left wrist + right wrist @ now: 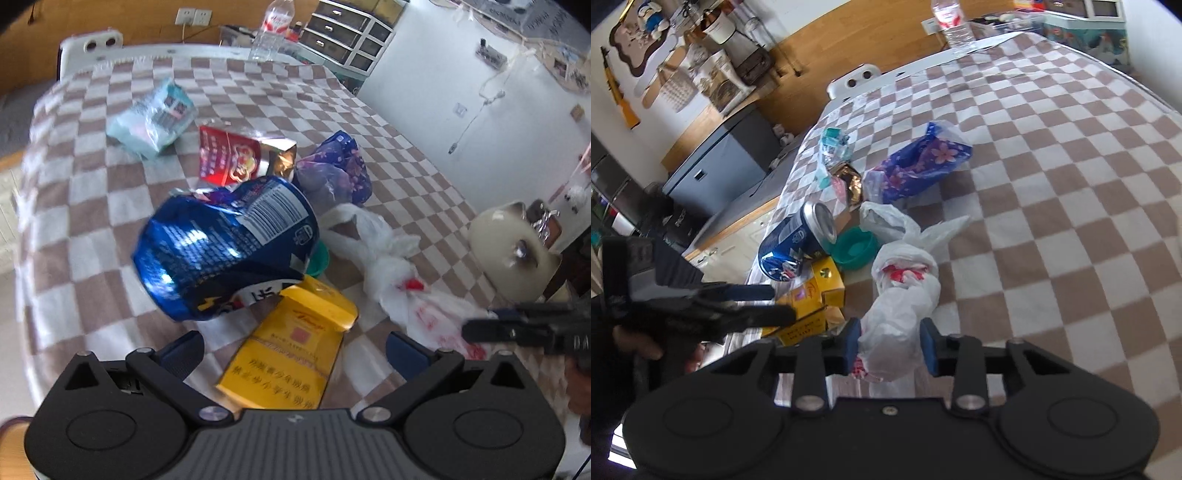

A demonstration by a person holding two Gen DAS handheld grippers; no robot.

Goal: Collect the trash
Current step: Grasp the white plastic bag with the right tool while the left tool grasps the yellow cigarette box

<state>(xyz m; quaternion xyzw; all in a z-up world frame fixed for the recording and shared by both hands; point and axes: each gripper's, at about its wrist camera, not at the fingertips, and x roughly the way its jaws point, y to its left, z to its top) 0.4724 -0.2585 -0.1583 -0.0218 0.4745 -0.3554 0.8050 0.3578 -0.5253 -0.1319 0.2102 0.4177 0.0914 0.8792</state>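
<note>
Trash lies on a checkered cloth [92, 192]. A crushed blue can [225, 247] lies beside a yellow cigarette box [291, 354], a green lid [855, 247], a red packet [229, 158], a purple flowered bag [336, 170], a pale blue packet [155, 118] and a white plastic bag [901, 295]. My left gripper [295, 354] is open, its jaws wide on either side of the yellow box. My right gripper [890, 347] has its blue pads [853, 339] on either side of the white bag's near end; I cannot tell whether they press it.
A clear water bottle [273, 29] stands at the cloth's far edge near a white device [96, 42]. A cream cat-shaped pot [513, 251] sits at the right edge. Drawers [347, 37] and a white wall stand behind. The cloth's right half [1071, 221] is bare.
</note>
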